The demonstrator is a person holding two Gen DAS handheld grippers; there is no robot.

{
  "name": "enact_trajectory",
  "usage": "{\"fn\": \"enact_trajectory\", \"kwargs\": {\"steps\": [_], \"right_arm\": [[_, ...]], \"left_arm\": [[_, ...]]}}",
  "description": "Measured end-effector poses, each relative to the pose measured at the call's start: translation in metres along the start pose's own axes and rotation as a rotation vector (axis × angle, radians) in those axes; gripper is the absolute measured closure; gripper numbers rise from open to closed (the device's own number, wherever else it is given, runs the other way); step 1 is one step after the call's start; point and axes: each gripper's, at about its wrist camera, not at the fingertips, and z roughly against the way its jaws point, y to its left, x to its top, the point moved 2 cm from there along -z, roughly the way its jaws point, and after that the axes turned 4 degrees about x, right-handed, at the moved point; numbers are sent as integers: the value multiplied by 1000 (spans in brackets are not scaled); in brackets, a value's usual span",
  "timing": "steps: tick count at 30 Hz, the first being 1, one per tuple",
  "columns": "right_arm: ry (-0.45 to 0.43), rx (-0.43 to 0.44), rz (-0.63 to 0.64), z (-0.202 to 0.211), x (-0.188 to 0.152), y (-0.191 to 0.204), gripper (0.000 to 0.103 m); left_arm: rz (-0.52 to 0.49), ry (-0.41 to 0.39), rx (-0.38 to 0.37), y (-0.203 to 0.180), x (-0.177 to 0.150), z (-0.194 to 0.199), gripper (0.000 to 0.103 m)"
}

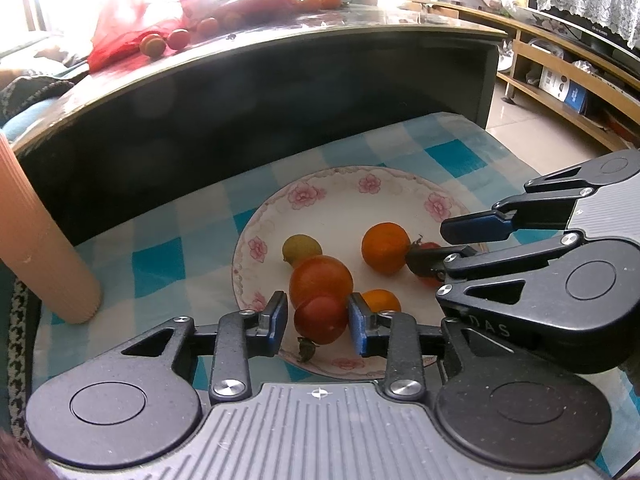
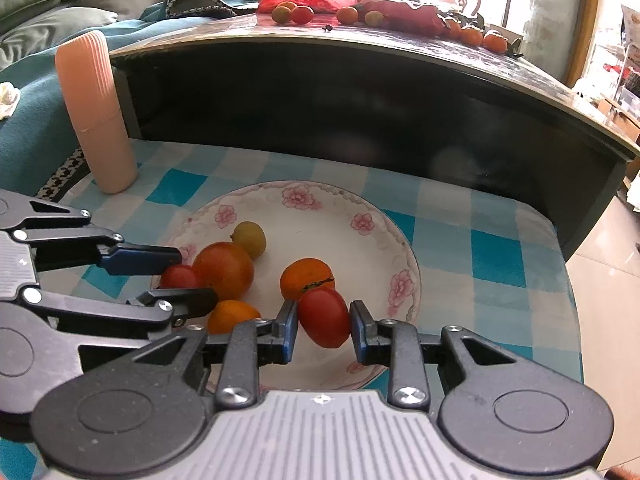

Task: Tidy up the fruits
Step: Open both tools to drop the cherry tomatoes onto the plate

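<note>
A white floral plate (image 1: pixel 280 208) (image 2: pixel 360 240) sits on a blue checked cloth and holds several small fruits. My left gripper (image 1: pixel 318 322) is shut on a red cherry tomato (image 1: pixel 320 320) at the plate's near edge; it also shows in the right wrist view (image 2: pixel 180 276). My right gripper (image 2: pixel 324 328) is shut on another red tomato (image 2: pixel 325 322) at the plate's near right; that tomato shows partly in the left wrist view (image 1: pixel 430 246). An orange tomato (image 1: pixel 320 280), an orange fruit (image 1: pixel 385 246), a yellow-green fruit (image 1: pixel 301 247) and a small orange one (image 1: pixel 382 300) lie in the plate.
A ribbed peach cylinder (image 2: pixel 96 116) stands on the cloth left of the plate. Behind is a dark raised table (image 2: pixel 400 92) with several loose tomatoes (image 2: pixel 302 15) and a red bag (image 1: pixel 132 36). Wooden shelves (image 1: pixel 560 80) stand at the right.
</note>
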Motion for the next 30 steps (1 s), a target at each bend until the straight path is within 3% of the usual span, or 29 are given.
{"fn": "enact_trajectory", "kwargs": {"steps": [30], "right_arm": [[-26, -29, 4, 8, 3, -5, 55]], "left_arm": [[16, -35, 34, 8, 3, 8, 43]]}}
